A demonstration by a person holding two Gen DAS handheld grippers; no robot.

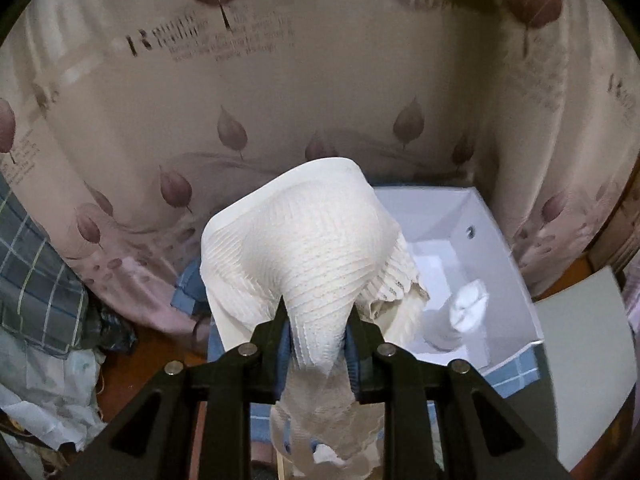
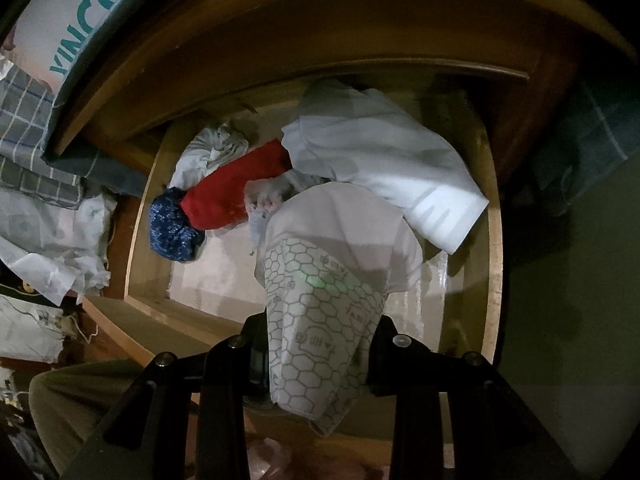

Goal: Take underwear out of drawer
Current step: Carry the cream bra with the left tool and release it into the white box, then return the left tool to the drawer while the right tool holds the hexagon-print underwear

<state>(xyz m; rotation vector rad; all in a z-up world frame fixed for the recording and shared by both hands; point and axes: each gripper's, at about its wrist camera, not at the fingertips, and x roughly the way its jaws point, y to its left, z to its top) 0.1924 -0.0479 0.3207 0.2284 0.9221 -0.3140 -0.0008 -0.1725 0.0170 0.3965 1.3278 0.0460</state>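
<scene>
- Holding a garment in each gripper, the person is at the lifting-out stage, and the wooden drawer [image 2: 494,240] stands pulled open below the right gripper.
- Inside the drawer there are more clothes: a large white folded piece [image 2: 384,160] at the back right, a red piece [image 2: 236,188] in the middle, and a blue speckled bundle [image 2: 174,228] at the left.
- The white open box [image 1: 516,264] sits to the right of the left gripper, with a small white rolled item [image 1: 468,306] inside; it is probably the place to put things, but this is only a judgement.
- The left gripper [image 1: 318,328] has its jaws closed on the cream ribbed underwear [image 1: 304,240], which drapes over and in front of the fingers, outside the drawer and in front of the leaf-patterned curtain [image 1: 320,80].
- The right gripper [image 2: 316,356] has its jaws closed on the hexagon-printed underwear [image 2: 320,304], which hangs above the front part of the drawer.
- To do this step well, the right gripper should rise straight up until the hanging cloth clears the front edge of the drawer, so that it does not drag the red piece with it.
- Both grips should remain firm, because soft cloth slips easily from narrow fingers.
</scene>
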